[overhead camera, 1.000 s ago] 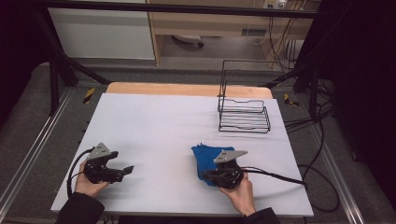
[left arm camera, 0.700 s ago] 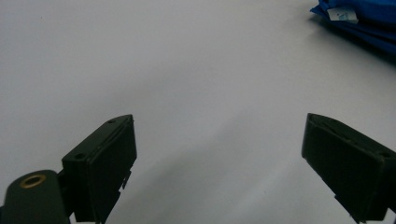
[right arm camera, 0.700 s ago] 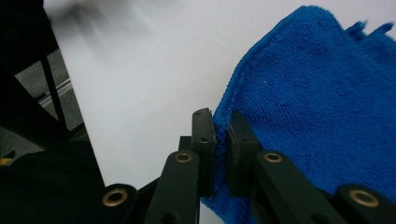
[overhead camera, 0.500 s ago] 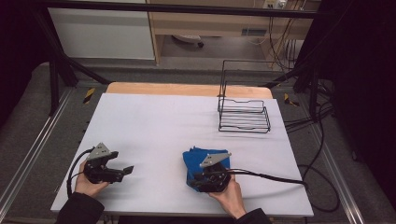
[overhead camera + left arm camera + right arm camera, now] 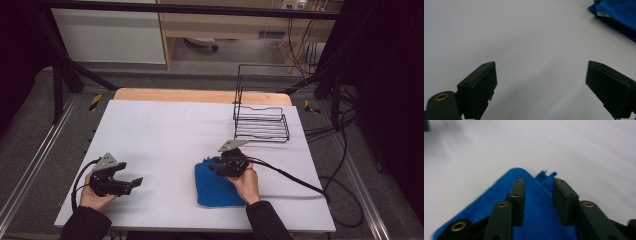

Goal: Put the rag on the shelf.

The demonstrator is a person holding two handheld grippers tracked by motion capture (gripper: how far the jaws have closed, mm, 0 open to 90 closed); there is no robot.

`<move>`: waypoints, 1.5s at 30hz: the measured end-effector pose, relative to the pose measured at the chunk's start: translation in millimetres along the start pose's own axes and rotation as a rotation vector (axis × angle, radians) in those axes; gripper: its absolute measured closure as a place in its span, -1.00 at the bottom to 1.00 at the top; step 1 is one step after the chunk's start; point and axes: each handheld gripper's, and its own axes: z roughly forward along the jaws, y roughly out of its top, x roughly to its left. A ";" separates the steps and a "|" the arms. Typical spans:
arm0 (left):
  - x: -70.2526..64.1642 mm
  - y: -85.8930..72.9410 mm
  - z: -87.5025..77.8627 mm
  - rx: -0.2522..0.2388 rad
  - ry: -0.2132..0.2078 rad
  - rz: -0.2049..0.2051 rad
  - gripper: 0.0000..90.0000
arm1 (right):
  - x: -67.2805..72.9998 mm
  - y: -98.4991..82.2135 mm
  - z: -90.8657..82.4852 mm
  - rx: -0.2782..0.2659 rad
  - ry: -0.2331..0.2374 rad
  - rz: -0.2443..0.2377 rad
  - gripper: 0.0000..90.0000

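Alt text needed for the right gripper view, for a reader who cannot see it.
Two black fingers of the right gripper hang a little apart over a folded blue cloth, its corner pointing away. Around it lies the white table.

Wire rack [image 5: 261,122] (far right) only obstacle

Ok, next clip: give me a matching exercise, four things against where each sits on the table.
Things:
1. blue cloth
2. wire rack
3. left gripper
4. right gripper

Places:
A. far right part of the table
B. near left, over bare white surface
C. over the cloth's far corner
D. near edge, right of centre

Pairs: 1-D, 2-A, 3-B, 4-C
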 end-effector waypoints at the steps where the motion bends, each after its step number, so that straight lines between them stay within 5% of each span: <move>1: 0.0 0.0 -0.1 0.000 0.000 0.001 -0.78 | -2.5 -0.4 3.8 0.010 -0.002 0.004 0.49; 7: -0.4 0.1 0.5 0.003 -0.001 0.002 -0.78 | -8.7 -4.1 14.3 0.056 -0.013 -0.005 0.63; 13: -0.4 -0.1 1.1 0.001 0.000 -0.003 -0.78 | -9.5 -6.6 13.0 0.082 -0.026 -0.027 1.00; 21: -0.6 0.0 1.3 0.002 0.000 -0.001 -0.78 | -9.4 -6.3 3.3 0.056 -0.050 -0.046 1.00; 27: -0.3 -0.1 1.6 0.003 -0.002 -0.002 -0.78 | -20.6 -13.0 10.1 0.064 -0.028 -0.013 0.63; 34: -0.4 -0.2 1.6 0.002 -0.002 -0.002 -0.78 | -18.1 -13.6 7.0 0.073 -0.026 -0.008 0.95; 45: -0.1 -0.1 1.6 0.008 -0.003 0.003 -0.78 | -20.3 -11.7 -14.4 -0.007 -0.081 0.010 0.98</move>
